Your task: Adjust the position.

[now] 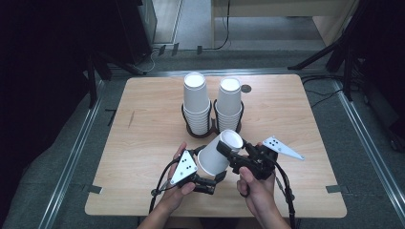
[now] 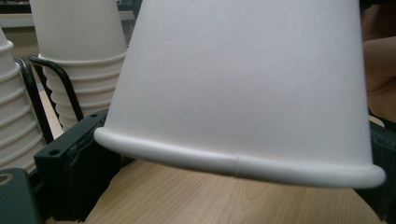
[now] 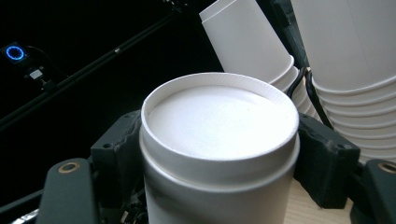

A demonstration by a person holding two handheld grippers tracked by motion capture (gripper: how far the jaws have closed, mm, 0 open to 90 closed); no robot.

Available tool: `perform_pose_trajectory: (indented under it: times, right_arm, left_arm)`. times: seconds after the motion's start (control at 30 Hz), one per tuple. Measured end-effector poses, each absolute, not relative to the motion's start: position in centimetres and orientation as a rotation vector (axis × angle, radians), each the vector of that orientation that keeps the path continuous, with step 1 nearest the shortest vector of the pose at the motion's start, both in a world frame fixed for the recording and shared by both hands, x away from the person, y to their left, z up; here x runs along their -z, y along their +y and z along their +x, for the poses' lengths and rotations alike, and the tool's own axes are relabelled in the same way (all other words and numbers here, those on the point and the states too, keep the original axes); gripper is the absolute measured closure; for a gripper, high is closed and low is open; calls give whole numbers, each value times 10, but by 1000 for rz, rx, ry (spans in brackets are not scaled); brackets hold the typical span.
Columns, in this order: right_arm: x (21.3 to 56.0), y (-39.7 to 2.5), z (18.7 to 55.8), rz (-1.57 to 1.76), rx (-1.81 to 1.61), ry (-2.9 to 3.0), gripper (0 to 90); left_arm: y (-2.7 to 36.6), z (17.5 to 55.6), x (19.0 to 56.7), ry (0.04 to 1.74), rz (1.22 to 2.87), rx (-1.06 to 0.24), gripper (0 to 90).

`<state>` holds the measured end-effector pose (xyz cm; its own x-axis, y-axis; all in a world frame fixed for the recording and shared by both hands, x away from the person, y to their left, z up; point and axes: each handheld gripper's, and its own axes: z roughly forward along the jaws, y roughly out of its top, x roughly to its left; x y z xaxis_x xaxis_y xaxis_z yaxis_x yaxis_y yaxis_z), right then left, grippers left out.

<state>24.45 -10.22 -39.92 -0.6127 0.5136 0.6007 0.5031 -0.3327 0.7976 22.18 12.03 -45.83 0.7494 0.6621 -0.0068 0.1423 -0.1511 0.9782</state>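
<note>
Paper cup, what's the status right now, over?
Both grippers, left and right, clamp one upside-down paper cup. Tilted, off the table. Two cup stacks behind, nothing blocking.

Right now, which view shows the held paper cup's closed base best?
The right gripper view: the paper cup sits between that gripper's jaws, its recessed base facing the camera. The left gripper view shows its wall and rolled rim; the high view shows it tilted between both grippers.

Two stacks of white cups (image 1: pixel 197 102) stand in black wire holders (image 1: pixel 213 112) on the wooden table (image 1: pixel 143 138)
</note>
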Motion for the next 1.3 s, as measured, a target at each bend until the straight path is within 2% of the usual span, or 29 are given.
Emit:
perform_pose_trajectory:
  times: [0.8,1.3]
  right_arm:
    - [401,-108,251,1375,-2168,1839,230]
    - [401,-109,255,1320,-2111,1914,151]
  left_arm:
    - [121,222,457,662,1716,-536,59]
    - [128,223,454,652,1726,-526,70]
